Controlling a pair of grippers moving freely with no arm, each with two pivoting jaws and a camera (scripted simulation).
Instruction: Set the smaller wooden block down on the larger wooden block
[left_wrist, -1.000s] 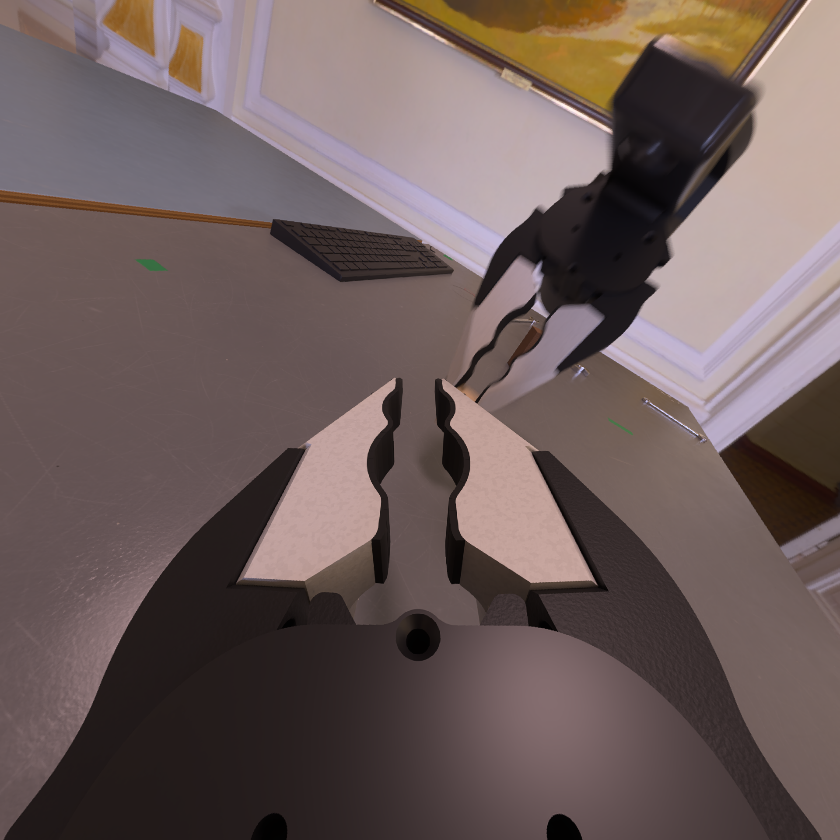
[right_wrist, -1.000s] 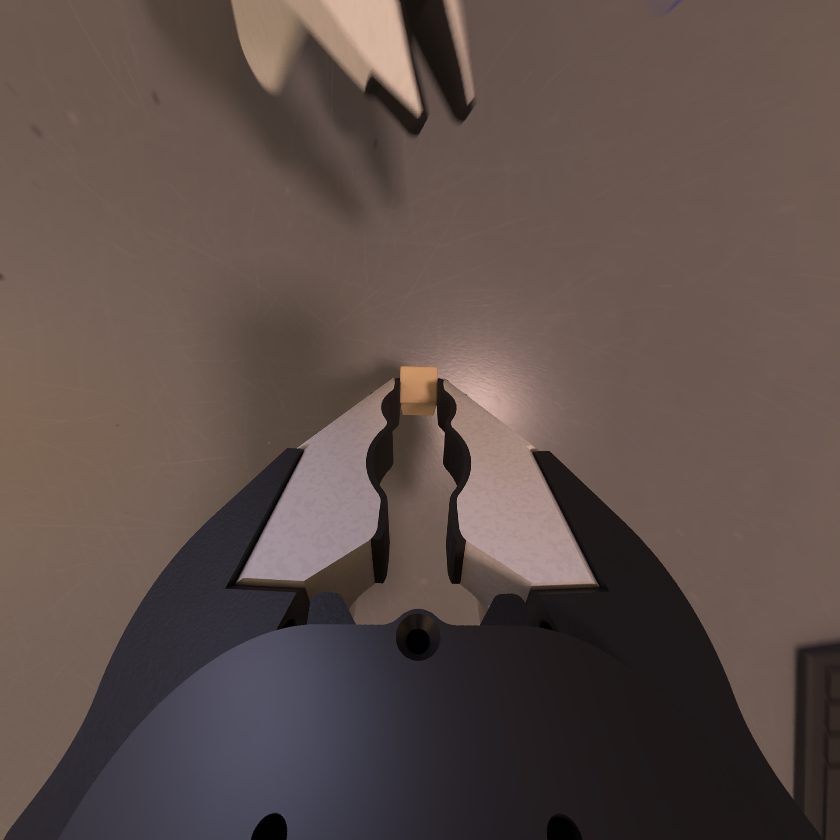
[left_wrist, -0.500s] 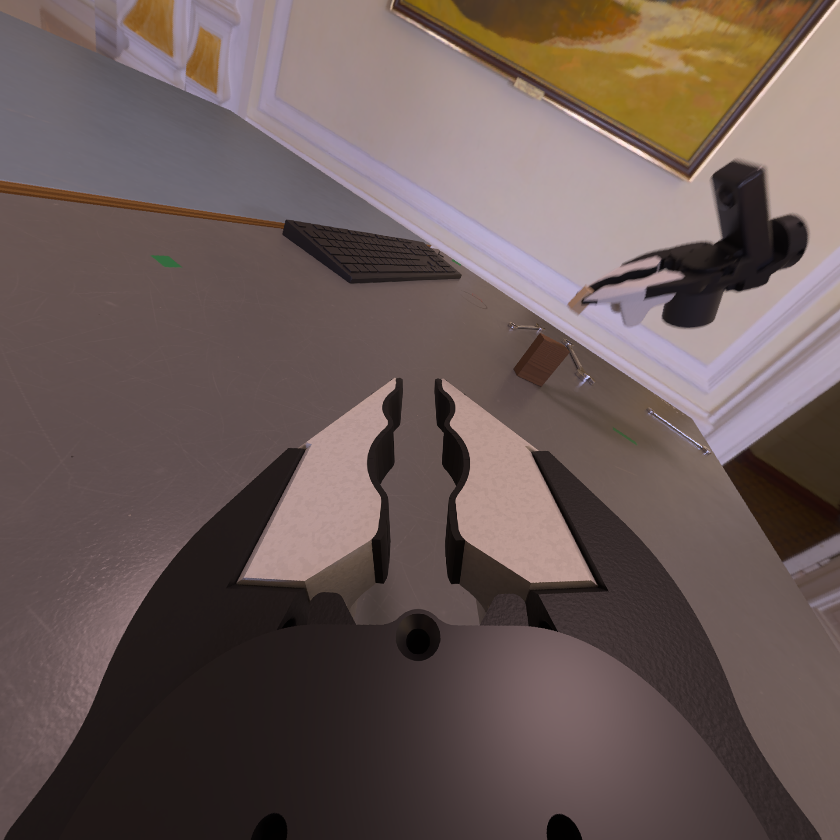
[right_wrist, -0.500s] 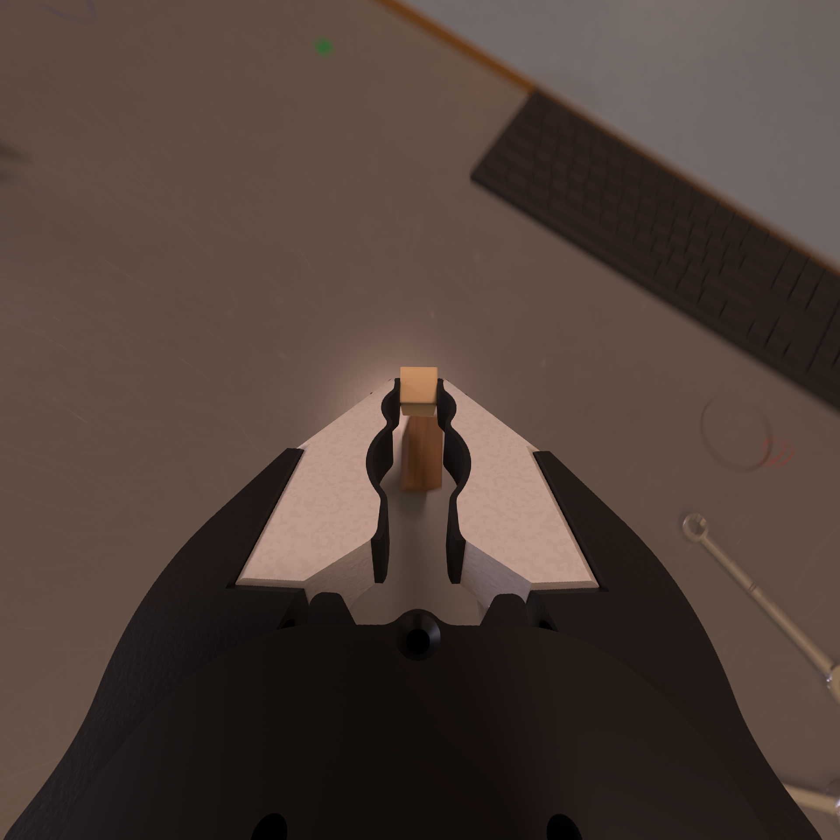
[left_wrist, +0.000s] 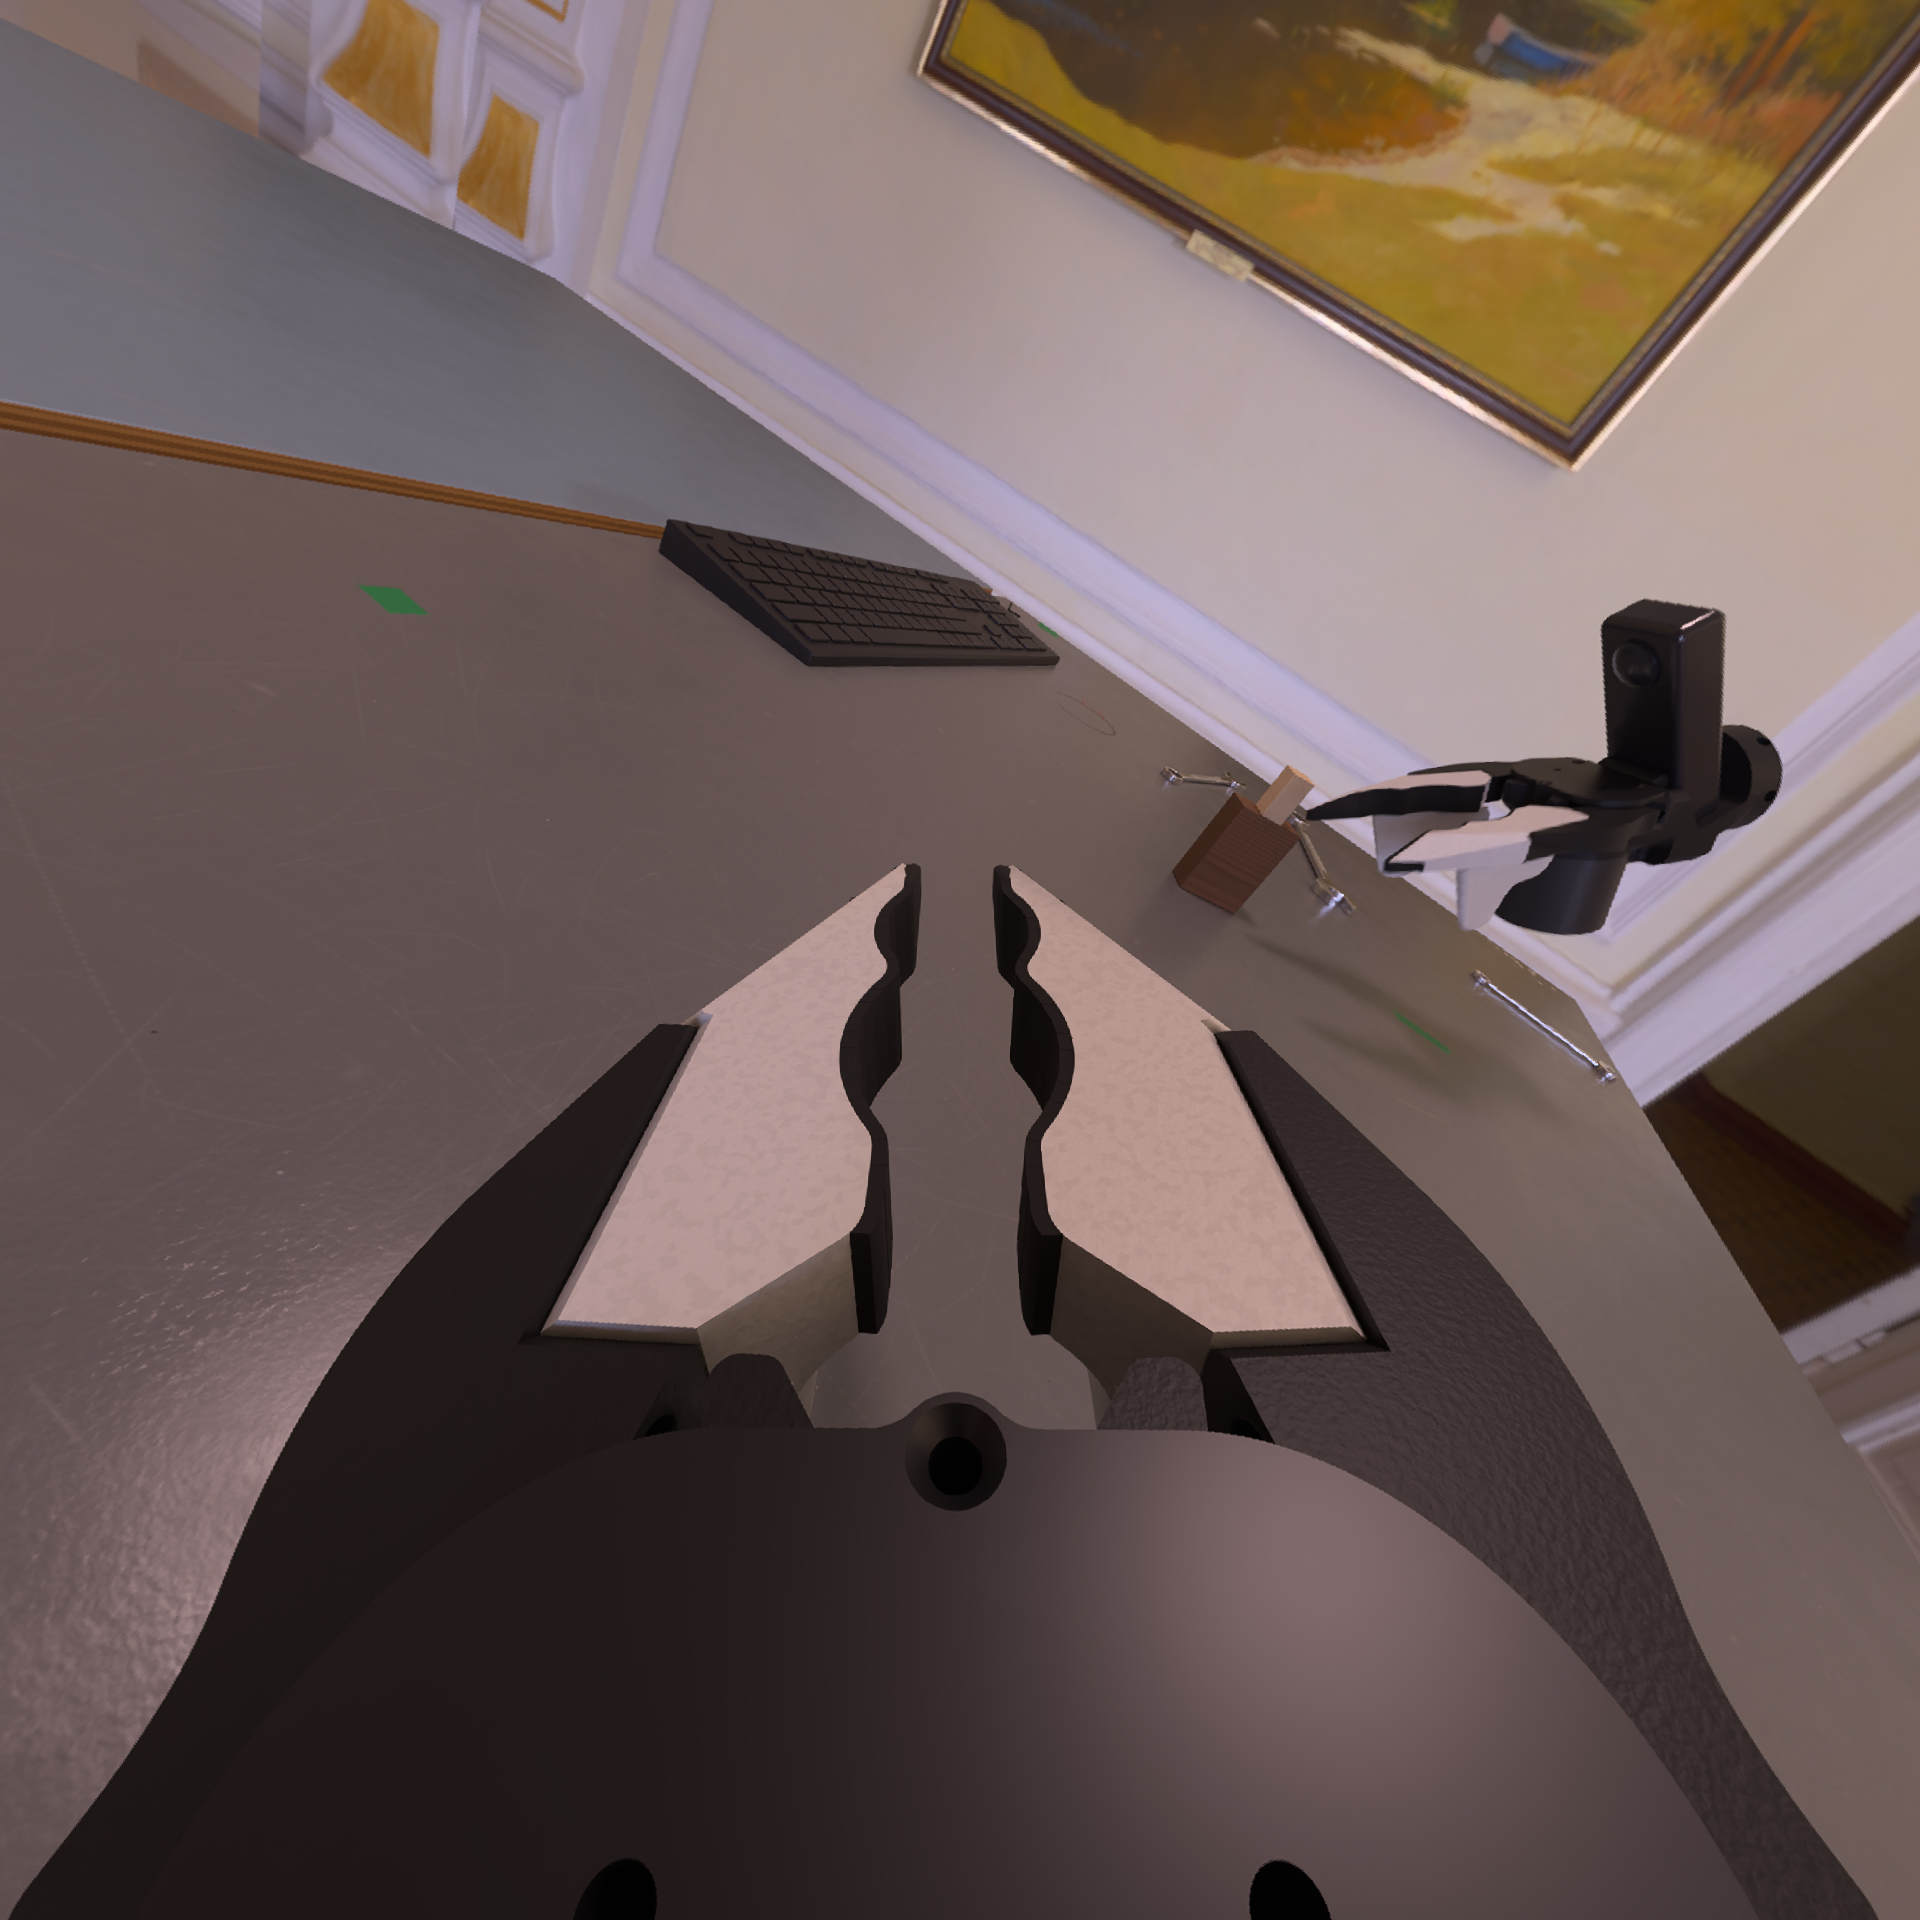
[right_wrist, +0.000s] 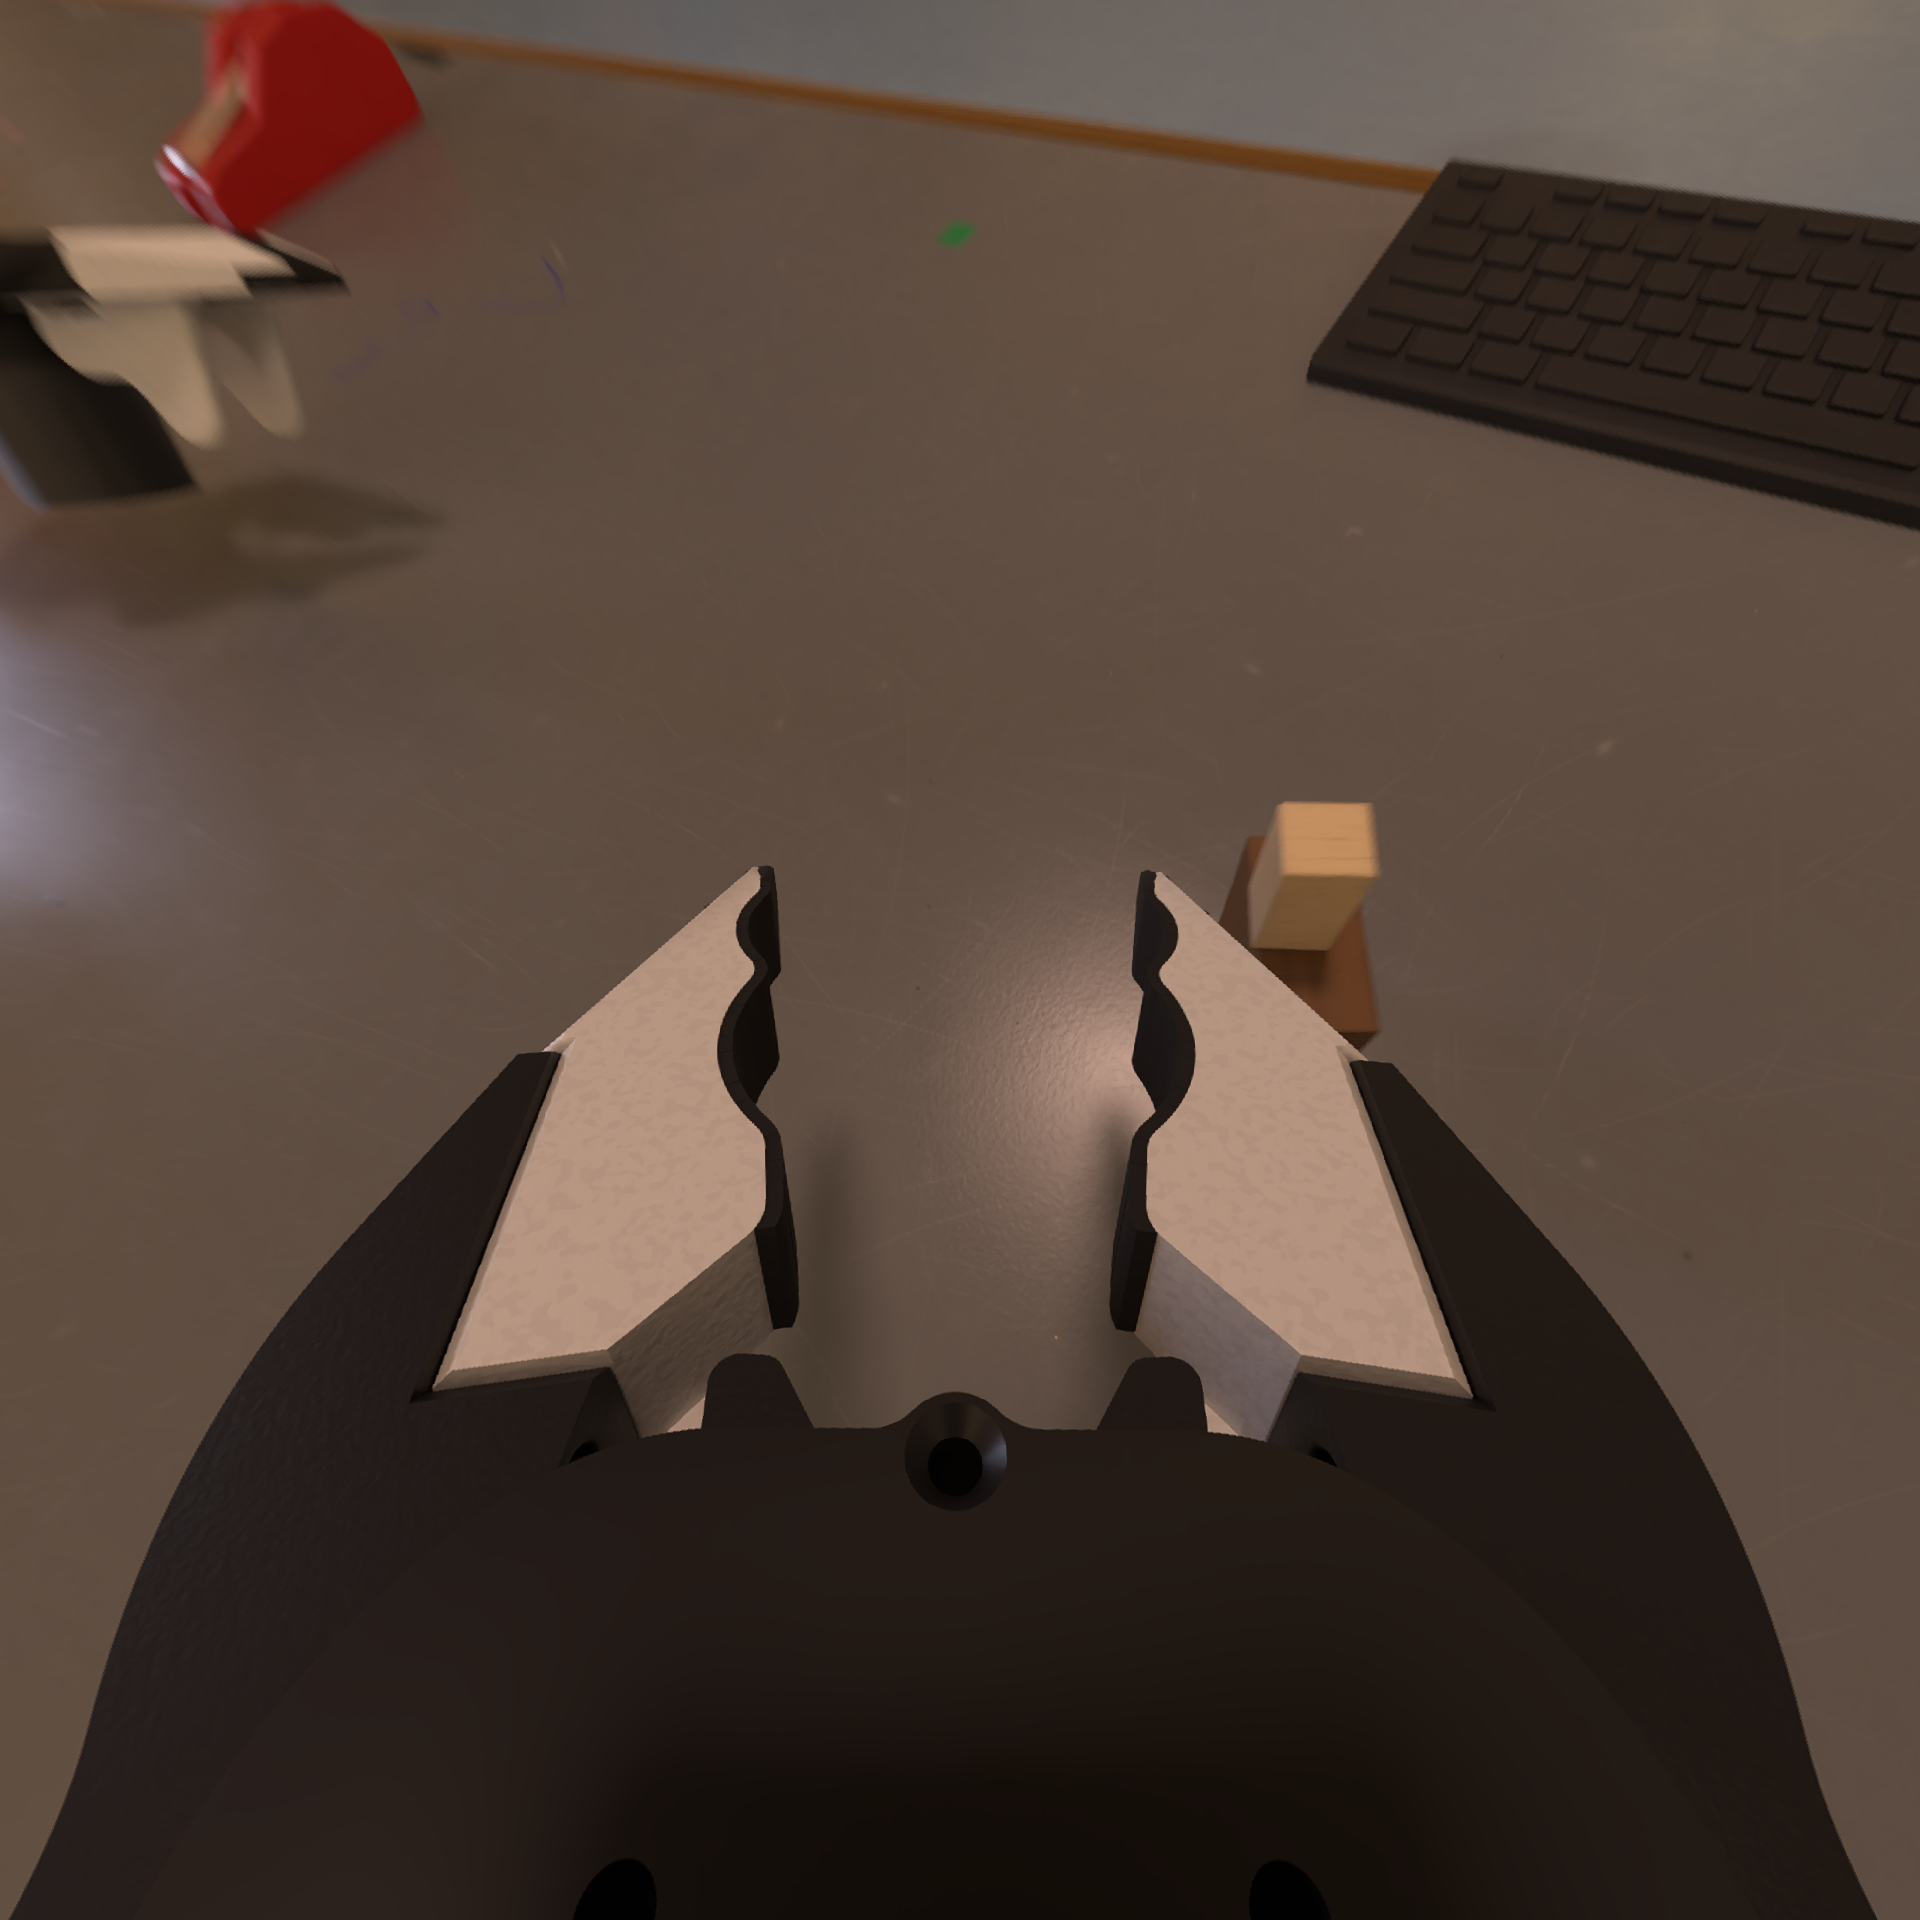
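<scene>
The small, pale wooden block (right_wrist: 1311, 878) stands on top of the larger, dark brown wooden block (right_wrist: 1340, 982), which rests on the grey-brown tabletop (right_wrist: 831, 623). In the right wrist view the pale block looks slightly tilted and set toward the near end of the brown one, though the angle makes that hard to judge.

The right gripper (right_wrist: 954, 883) is spread wide with nothing between its cream-padded fingers (right_wrist: 644, 1122); the stacked blocks sit just beyond its right fingertip, apart from it. From the left wrist view, the same gripper (left_wrist: 1351, 831) hangs above the table just beside the stack, its tips close to the pale block (left_wrist: 1281, 796) on the brown block (left_wrist: 1231, 858).

The left gripper (left_wrist: 956, 883) holds its fingers at a narrow gap, empty, low over bare table, well apart from the blocks.

A black computer keyboard (right_wrist: 1652, 332) lies near the far edge of the table. Thin metal wrenches (left_wrist: 1311, 860) lie beside the stack. A red container (right_wrist: 286, 114) shows blurred at the far left, and a gilt-framed landscape painting (left_wrist: 1434, 177) hangs on the cream wall.
</scene>
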